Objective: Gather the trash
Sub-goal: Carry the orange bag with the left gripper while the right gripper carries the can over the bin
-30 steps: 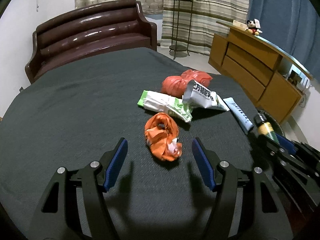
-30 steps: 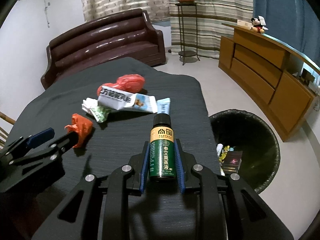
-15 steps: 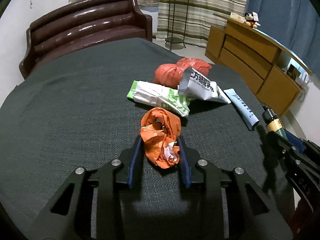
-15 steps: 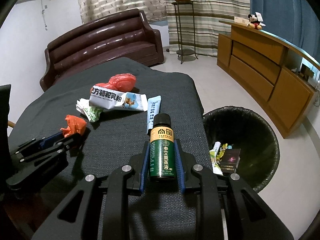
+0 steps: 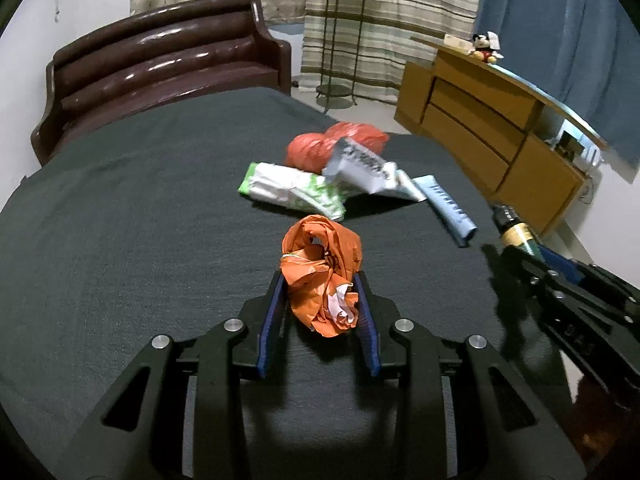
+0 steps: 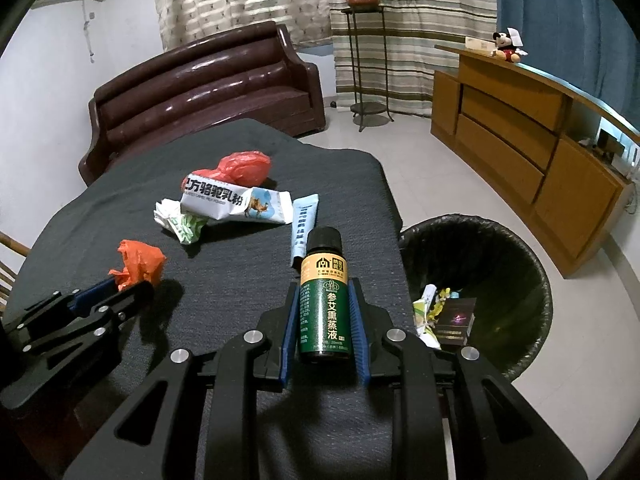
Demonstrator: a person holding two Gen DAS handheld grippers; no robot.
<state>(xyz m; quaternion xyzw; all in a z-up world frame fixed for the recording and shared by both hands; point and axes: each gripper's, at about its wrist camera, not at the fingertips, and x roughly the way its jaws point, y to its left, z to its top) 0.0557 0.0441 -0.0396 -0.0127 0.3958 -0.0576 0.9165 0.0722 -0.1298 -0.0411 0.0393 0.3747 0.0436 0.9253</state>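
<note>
A crumpled orange plastic bag (image 5: pixel 320 264) lies on the dark cloth-covered table (image 5: pixel 140 200), and my left gripper (image 5: pixel 318 280) is shut on it, blue pads pressing both sides. From the right wrist view the same orange bag (image 6: pixel 138 264) sticks out of the left gripper (image 6: pixel 120 288) low over the cloth. My right gripper (image 6: pixel 323 286) is shut on a green bottle (image 6: pixel 323 300) with a black cap, held near the table's right edge. A black-lined bin (image 6: pixel 480 240) with some trash inside stands on the floor just right of it.
Farther along the table lie a red bag (image 5: pixel 320 144), a white-green wrapper (image 5: pixel 288 188), a white pouch (image 5: pixel 364 168) and a pale blue tube (image 5: pixel 444 204). A brown sofa (image 5: pixel 160 64) stands behind the table, and a wooden cabinet (image 5: pixel 480 128) stands at the right.
My left gripper moved forward around the orange bag and its jaws closed on it. The right gripper kept its hold on the green bottle and stayed nearly still.
</note>
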